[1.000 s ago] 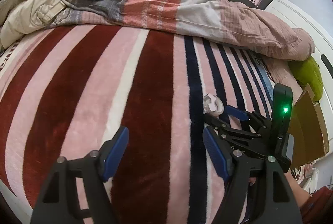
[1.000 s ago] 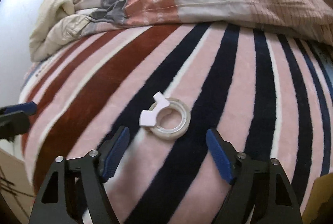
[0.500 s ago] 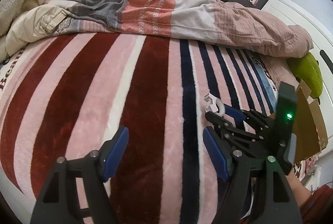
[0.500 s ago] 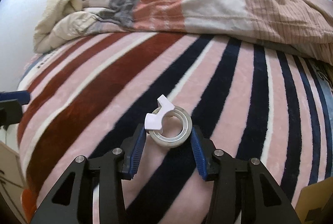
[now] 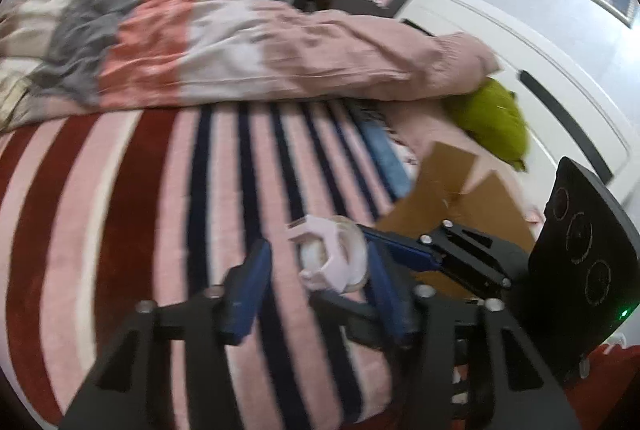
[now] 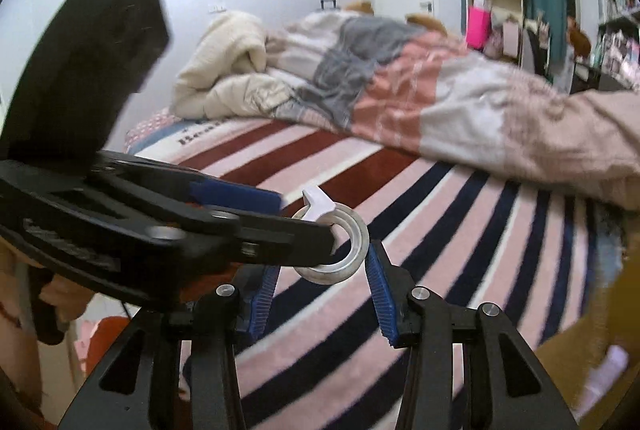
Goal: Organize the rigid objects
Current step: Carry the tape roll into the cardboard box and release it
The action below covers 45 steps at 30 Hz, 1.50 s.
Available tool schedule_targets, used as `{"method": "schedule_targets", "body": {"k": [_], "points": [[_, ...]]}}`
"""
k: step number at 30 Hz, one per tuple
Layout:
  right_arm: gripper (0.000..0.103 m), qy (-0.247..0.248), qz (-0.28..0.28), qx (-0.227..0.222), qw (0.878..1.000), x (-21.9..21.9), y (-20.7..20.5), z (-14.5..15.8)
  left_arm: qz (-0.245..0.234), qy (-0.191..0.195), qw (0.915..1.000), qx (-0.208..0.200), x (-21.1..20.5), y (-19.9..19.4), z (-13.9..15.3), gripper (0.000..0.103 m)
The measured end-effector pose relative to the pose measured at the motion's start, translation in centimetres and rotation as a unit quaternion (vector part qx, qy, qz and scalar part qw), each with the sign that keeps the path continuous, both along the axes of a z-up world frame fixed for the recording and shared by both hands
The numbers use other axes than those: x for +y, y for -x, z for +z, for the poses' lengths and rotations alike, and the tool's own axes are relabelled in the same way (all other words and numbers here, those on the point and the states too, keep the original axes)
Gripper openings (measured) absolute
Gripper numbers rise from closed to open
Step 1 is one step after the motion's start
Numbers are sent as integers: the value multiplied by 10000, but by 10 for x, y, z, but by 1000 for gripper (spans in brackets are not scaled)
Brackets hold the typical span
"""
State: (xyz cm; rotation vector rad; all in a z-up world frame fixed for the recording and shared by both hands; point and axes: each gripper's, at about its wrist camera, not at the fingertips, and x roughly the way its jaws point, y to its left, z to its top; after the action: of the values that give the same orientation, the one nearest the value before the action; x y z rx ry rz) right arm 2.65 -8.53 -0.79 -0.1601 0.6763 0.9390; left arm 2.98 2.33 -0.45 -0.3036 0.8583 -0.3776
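White plastic and clear tape: the tape ring (image 6: 340,250) with its white cutter tab sits between the blue pads of the right gripper (image 6: 324,294), lifted clear of the striped blanket (image 6: 460,222). The right pad presses the ring's outer edge; the left pad is partly hidden behind the other tool, so I judge this a hold rather than see it whole. The ring's hole faces roughly toward the right wrist camera, the tab pointing up and to the left.

The left gripper (image 5: 316,274) has its fingers at a middling spread with nothing clamped between them. From the left wrist view the ring (image 5: 332,254) lies straight ahead, between the two pads, closer to the right one; contact cannot be told through the blur. In the right wrist view one left finger (image 6: 236,198) crosses just in front of the ring, its tip close to the tab.

So both tools meet at the ring, and the coming move likely turns on a handover or on carrying it rightward.

A cardboard box (image 5: 452,198) stands open just beyond the right gripper, at the blanket's edge near a green pillow (image 5: 496,122). Its inside is not visible, so its contents cannot be told. It seems the likely destination.
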Motion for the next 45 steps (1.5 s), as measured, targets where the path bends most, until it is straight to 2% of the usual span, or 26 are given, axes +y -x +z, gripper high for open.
{"method": "schedule_targets", "body": {"k": [1, 3, 6, 11, 18, 26, 29, 31, 33, 36, 38, 40, 45], "points": [[39, -19, -41, -73, 10000, -7, 3, 5, -69, -17, 10000, -36, -8, -1, 4, 33], [39, -51, -117, -164, 9998, -21, 6, 12, -212, -62, 9997, -108, -24, -2, 12, 29], [39, -106, -273, -236, 9993, -44, 6, 19, -402, -129, 9990, -178, -48, -9, 20, 27], [39, -154, -602, -255, 9977, -87, 0, 23, -773, -208, 9967, -148, -92, -26, 26, 26], [39, 115, -1068, -172, 9941, -144, -16, 23, -1378, -329, 9899, 17, -156, -53, 25, 26], [40, 307, -1406, 116, 9895, -186, -34, 10, -1676, -423, 9847, 204, -191, -74, 13, 27], [41, 347, -1474, 211, 9883, -190, -40, 6, -1563, -501, 9861, 241, -190, -78, 11, 42], [54, 417, -1526, 233, 9871, -191, -42, 4, -1497, -522, 9871, 222, -187, -78, 11, 53], [57, 447, -1543, 215, 9868, -193, -41, 3, -1422, -552, 9882, 158, -185, -76, 12, 59], [59, 471, -1522, 212, 9870, -191, -40, 3, -1242, -682, 9899, 27, -179, -71, 17, 72], [64, 468, -1524, 201, 9870, -191, -39, 4, -1093, -731, 9913, -99, -172, -66, 22, 74], [71, 441, -1533, 157, 9871, -190, -35, 6, -857, -809, 9928, -220, -162, -59, 27, 85], [85, 217, -1396, -96, 9899, -188, -24, 18, -256, -1004, 9931, -551, -136, -36, 40, 86]]}}
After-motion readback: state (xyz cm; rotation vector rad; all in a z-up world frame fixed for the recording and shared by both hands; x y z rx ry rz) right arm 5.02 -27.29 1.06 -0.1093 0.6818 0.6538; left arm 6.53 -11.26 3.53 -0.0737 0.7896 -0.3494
